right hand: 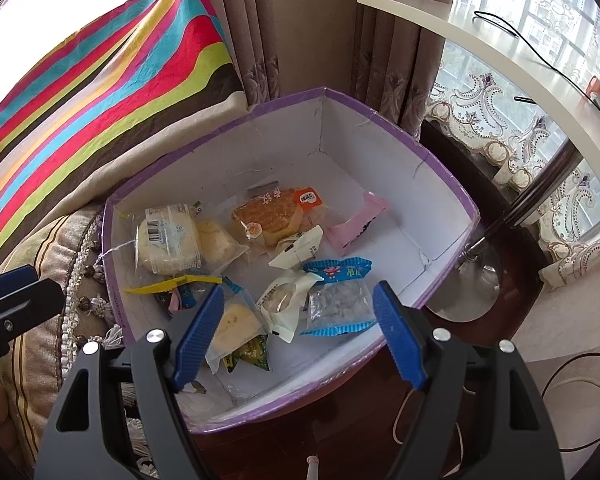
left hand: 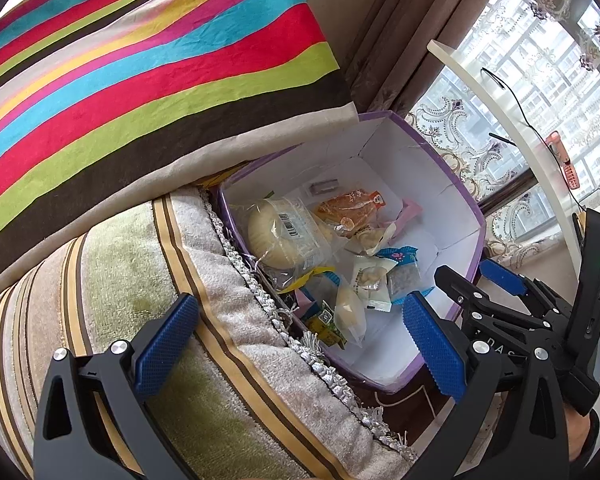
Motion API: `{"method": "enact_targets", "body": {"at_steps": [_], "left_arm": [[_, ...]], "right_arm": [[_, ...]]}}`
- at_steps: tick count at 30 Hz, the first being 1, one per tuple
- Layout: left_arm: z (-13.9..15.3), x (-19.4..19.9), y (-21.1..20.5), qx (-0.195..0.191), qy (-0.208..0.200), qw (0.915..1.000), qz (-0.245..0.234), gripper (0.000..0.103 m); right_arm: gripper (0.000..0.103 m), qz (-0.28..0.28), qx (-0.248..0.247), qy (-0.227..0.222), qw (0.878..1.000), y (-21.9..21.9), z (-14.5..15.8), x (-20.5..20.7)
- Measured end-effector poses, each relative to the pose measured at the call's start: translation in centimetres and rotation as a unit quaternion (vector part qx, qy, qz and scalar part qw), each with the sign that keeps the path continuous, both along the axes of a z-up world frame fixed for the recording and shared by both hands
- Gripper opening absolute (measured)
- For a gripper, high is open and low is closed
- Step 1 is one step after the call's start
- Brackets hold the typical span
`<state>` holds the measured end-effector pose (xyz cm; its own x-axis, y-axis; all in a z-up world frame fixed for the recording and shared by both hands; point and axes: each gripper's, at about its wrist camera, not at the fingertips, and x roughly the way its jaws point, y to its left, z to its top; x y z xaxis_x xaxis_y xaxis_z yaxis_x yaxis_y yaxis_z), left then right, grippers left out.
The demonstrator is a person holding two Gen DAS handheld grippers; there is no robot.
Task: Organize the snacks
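Cardboard box (right hand: 404, 160), squarish, purple outside with a plain white creased lining, open-topped, standing on a dark wooden surface against a plush striped sofa arm (left hand: 112, 280) edged in knotted silver-white fringe. Contents, all loose on the box floor: one round pale bun (right hand: 168, 240) in clear crinkled film with a barcode label, at the sofa side; one golden-brown cake (right hand: 268, 216) in clear wrap with an orange tag, toward the far wall; one flat pink sachet (right hand: 356, 220), lying apart near the window side; one blue-edged clear packet (right hand: 340, 300) of greyish granular pieces; one cream-coloured wrapped pastry (right hand: 284, 300) touching it; one pale yellow wedge (right hand: 236, 320) in clear film; small green and yellow wrappers (right hand: 252, 350) beneath it. Above the sofa arm: a smooth cushion (left hand: 140, 80) in bright multicoloured stripes. Behind: brown pleated curtain, embroidered lace sheer, white curved tabletop. Left gripper (left hand: 300, 340): black frame, blue ribbed pads, jaws spread wide and empty, straddling the sofa arm and the box's near edge. Right gripper (right hand: 300, 332): same make, jaws spread and empty, poised over the near packets.
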<state>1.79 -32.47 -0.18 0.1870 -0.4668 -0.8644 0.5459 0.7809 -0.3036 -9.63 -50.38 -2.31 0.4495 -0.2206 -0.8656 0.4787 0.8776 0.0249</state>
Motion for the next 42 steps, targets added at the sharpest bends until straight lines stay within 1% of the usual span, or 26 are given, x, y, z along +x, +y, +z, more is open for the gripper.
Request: {"method": "enact_targets", "body": {"at_steps": [3,4,6,7,8,10,11,12,13,14,15,16,17,19,20,22,23,24,25,27,28,30,33,42], "left_arm": [[1.3,0.3,2.1,-0.035,0.013,0.9992,0.012,0.099],[1.8,0.5,3.4,-0.037,0.007,0.9989,0.026,0.099],[2.8,0.7,7.0,-0.028,-0.022,0.9970,0.068,0.099],[3.2,0.8,9.2,-0.020,-0.035,0.9946,0.095,0.099],[3.5,1.0,11.9,-0.010,-0.048,0.9902,0.131,0.099],[3.8,1.1,17.3,0.013,-0.070,0.9765,0.203,0.099],[3.8,0.9,20.0,0.030,-0.081,0.9676,0.237,0.099],[3.7,0.8,22.2,0.045,-0.089,0.9599,0.262,0.099],[3.5,0.6,24.4,0.061,-0.094,0.9525,0.283,0.099],[3.3,0.3,26.4,0.078,-0.098,0.9444,0.304,0.099],[3.0,0.0,28.2,0.091,-0.100,0.9363,0.324,0.099],[2.9,-0.4,29.7,0.100,-0.102,0.9279,0.344,0.099],[2.8,-0.7,31.2,0.104,-0.104,0.9214,0.360,0.099],[2.8,-1.5,32.9,0.113,-0.113,0.9136,0.374,0.099],[2.5,-1.7,33.3,0.122,-0.114,0.9126,0.373,0.099],[1.4,-2.0,33.7,0.140,-0.103,0.9128,0.370,0.099],[0.9,-2.4,34.2,0.123,-0.104,0.9131,0.375,0.099],[0.7,-2.9,34.4,0.109,-0.114,0.9116,0.380,0.099],[0.7,-2.9,34.3,0.108,-0.121,0.9109,0.379,0.099],[0.6,-2.9,34.1,0.119,-0.126,0.9114,0.373,0.099],[0.6,-2.8,34.0,0.116,-0.126,0.9118,0.373,0.099],[0.4,-2.8,34.3,0.108,-0.124,0.9125,0.375,0.099],[0.3,-2.7,34.3,0.110,-0.127,0.9115,0.375,0.099],[0.2,-2.8,34.4,0.103,-0.131,0.9103,0.379,0.099]], "right_arm": [[0.078,0.014,-0.008,-0.010,1.000,1.0,1.2,0.8],[0.078,0.021,-0.008,-0.015,1.000,1.5,1.6,1.1],[0.080,0.053,-0.003,-0.024,0.998,3.8,2.5,2.3],[0.080,0.076,0.001,-0.026,0.997,5.2,2.9,3.0],[0.080,0.103,0.006,-0.029,0.994,7.0,3.2,3.7],[0.081,0.160,0.011,-0.034,0.986,11.0,3.8,5.4],[0.082,0.184,0.015,-0.038,0.982,13.0,4.1,6.2],[0.083,0.204,0.024,-0.043,0.978,14.9,4.5,6.8],[0.086,0.221,0.034,-0.049,0.973,16.9,4.9,7.5],[0.093,0.237,0.040,-0.052,0.969,18.7,5.1,8.1],[0.098,0.253,0.041,-0.055,0.965,20.5,5.3,8.5],[0.098,0.268,0.039,-0.057,0.961,22.3,5.3,8.9],[0.099,0.276,0.037,-0.054,0.959,23.8,5.1,9.2],[0.099,0.291,0.029,-0.051,0.955,26.4,4.4,9.5],[0.100,0.296,0.017,-0.047,0.954,27.5,3.9,9.6],[0.101,0.298,0.003,-0.033,0.954,28.9,2.8,9.9],[0.101,0.293,-0.005,-0.035,0.955,29.4,2.5,9.9],[0.101,0.289,-0.008,-0.037,0.957,29.7,2.3,9.9],[0.101,0.285,-0.012,-0.038,0.958,29.9,2.0,9.9],[0.101,0.285,-0.027,-0.035,0.957,29.9,1.4,10.0],[0.101,0.286,-0.032,-0.035,0.957,30.1,1.4,9.9],[0.102,0.286,-0.026,-0.035,0.957,30.0,1.4,10.0],[0.102,0.285,-0.014,-0.038,0.958,29.7,1.3,10.0],[0.102,0.285,-0.010,-0.035,0.958,29.6,1.5,10.1]]}}
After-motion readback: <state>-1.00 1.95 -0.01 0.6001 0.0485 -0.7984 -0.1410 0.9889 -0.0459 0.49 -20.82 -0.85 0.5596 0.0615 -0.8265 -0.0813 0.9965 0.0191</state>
